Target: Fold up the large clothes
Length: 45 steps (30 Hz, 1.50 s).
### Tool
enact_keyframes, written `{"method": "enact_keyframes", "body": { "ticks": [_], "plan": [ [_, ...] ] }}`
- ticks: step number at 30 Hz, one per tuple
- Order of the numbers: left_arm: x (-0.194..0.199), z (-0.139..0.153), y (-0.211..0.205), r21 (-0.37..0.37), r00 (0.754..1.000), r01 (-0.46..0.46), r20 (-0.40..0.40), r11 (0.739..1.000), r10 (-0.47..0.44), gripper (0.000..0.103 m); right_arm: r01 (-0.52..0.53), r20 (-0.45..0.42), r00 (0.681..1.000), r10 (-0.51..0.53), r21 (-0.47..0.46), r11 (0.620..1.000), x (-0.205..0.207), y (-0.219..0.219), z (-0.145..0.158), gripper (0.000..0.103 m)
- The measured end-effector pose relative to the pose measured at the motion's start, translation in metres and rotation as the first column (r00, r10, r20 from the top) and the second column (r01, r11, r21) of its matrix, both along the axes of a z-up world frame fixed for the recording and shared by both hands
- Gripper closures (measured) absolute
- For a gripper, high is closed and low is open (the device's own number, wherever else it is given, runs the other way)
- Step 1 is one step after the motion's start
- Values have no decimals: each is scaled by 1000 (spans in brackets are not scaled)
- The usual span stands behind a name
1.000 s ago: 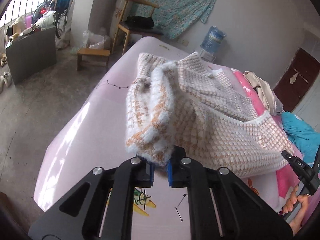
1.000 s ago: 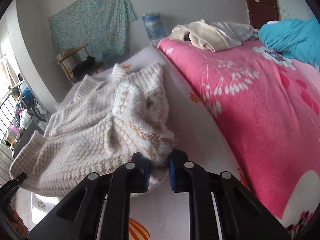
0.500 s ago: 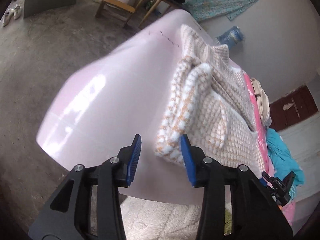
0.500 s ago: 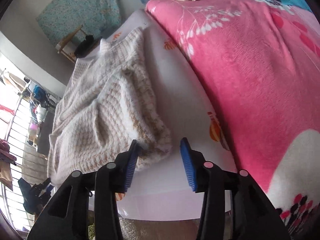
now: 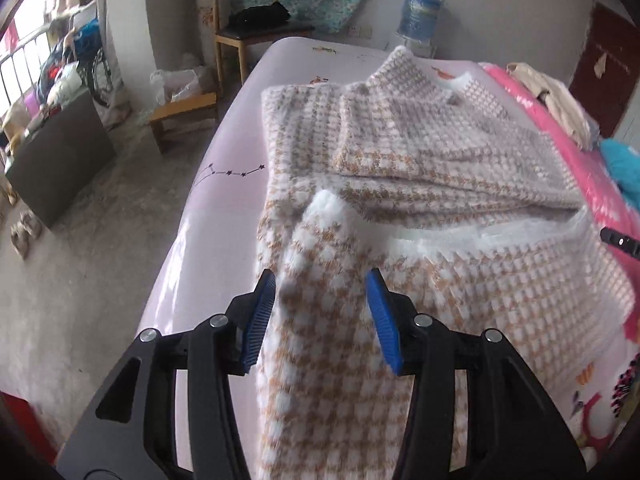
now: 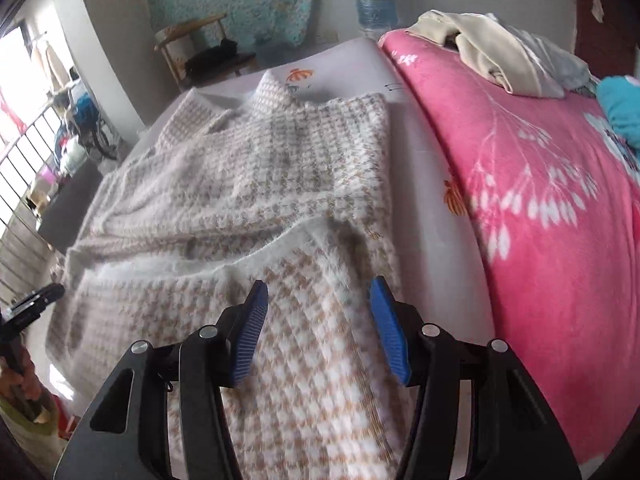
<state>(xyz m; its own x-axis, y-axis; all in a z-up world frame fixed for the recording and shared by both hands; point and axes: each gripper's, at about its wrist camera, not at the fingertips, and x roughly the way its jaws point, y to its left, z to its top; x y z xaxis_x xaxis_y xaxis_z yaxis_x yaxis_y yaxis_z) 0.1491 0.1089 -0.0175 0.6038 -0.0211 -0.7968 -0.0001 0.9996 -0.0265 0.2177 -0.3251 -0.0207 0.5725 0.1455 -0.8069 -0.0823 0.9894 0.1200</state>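
Note:
A fuzzy orange-and-white houndstooth sweater (image 5: pixel 420 184) lies folded on the pale pink bed (image 5: pixel 224 200), its white-trimmed near layer lapped over the far part. My left gripper (image 5: pixel 322 280) hangs over the sweater's near left part. Its jaws are opening, and the fabric shows between the blue pads (image 5: pixel 262 312) without being pressed. My right gripper (image 6: pixel 318 292) hangs over the near right part of the sweater (image 6: pixel 248 184), jaws also opening, with fabric between the pads and not gripped. Each view catches the other gripper's tip at its edge (image 5: pixel 620 242), (image 6: pixel 32 304).
A pink floral blanket (image 6: pixel 540 200) covers the bed's right side, with beige clothes (image 6: pixel 500 52) and a teal garment (image 6: pixel 620 108) on it. Beyond the bed stand a wooden chair (image 5: pixel 248 36), a low stool (image 5: pixel 180 112) and a water bottle (image 5: pixel 420 12). Concrete floor lies left of the bed.
Both grippers let go of the bunched sweater edge and opened. The sweater now lies spread in a flat fold, and both grippers have swung over its near layer.

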Motion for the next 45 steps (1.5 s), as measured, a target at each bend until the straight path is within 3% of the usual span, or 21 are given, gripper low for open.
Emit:
{"method": "enact_keyframes", "body": {
  "ticks": [2, 3, 4, 5, 6, 10, 11, 13, 18, 21, 22, 24, 26, 28, 34, 40, 41, 45],
  "plan": [
    [10, -7, -7, 105, 1000, -14, -1, 994, 15, 60, -17, -20, 1000, 15, -62, 998, 10, 8, -9, 56],
    [13, -10, -7, 118, 1000, -16, 1, 993, 16, 73, -17, -25, 1000, 15, -89, 996, 12, 11, -11, 65],
    [14, -11, -4, 109, 1000, -16, 1, 994, 17, 81, -14, -19, 1000, 12, -116, 993, 12, 13, -13, 82],
    [15, -12, -2, 100, 1000, -24, 2, 995, 24, 87, -10, -6, 1000, 9, -124, 992, 10, 13, -11, 91],
    [15, -11, 1, 89, 999, -33, 14, 995, 32, 93, 0, 10, 1000, 1, -114, 993, 9, 12, -8, 94],
    [16, 6, 11, 58, 995, -69, 82, 996, 65, 96, 43, 90, 995, -33, -107, 993, 8, 9, 7, 95],
    [17, 10, 13, 91, 989, -108, 113, 990, 97, 103, 52, 97, 994, -43, -99, 994, 12, 8, 7, 95],
    [24, 15, 20, 118, 981, -149, 146, 982, 131, 103, 62, 91, 994, -56, -71, 996, 21, 6, 4, 95],
    [38, -1, 47, 21, 981, -185, 59, 982, 184, 103, 77, 58, 995, -76, -15, 997, 33, 3, -11, 95],
    [27, 6, 54, -118, 989, -132, 46, 984, 139, 102, 75, 72, 995, -73, -30, 997, 28, 5, -5, 95],
    [22, 9, 54, -158, 992, -112, 47, 981, 121, 99, 73, 70, 995, -71, -30, 997, 27, 5, -4, 95],
    [14, 13, 52, -210, 995, -71, 51, 975, 84, 66, 67, 60, 996, -65, -26, 997, 26, 4, -4, 95],
    [10, 13, 47, -238, 998, -37, 44, 971, 48, 55, 67, 54, 996, -65, -24, 997, 27, 4, -5, 94],
    [12, 7, 38, -200, 999, -31, 13, 979, 34, 55, 69, 49, 997, -68, -20, 997, 28, 4, -5, 94],
    [17, -6, 20, -133, 1000, 7, 3, 991, -6, 58, 74, 49, 996, -73, -7, 997, 21, 2, -2, 94],
    [24, -14, 5, -29, 999, 31, 7, 999, -31, 90, 77, 36, 996, -78, 13, 997, 20, -1, -8, 94],
    [22, -9, 4, -20, 999, 31, 23, 999, -31, 94, 78, 54, 995, -79, 14, 997, 18, -1, -4, 95],
    [14, 22, 9, -5, 989, 7, 151, 1000, -6, 95, 89, 138, 986, -90, 13, 996, 13, 0, 17, 95]
  ]
}}
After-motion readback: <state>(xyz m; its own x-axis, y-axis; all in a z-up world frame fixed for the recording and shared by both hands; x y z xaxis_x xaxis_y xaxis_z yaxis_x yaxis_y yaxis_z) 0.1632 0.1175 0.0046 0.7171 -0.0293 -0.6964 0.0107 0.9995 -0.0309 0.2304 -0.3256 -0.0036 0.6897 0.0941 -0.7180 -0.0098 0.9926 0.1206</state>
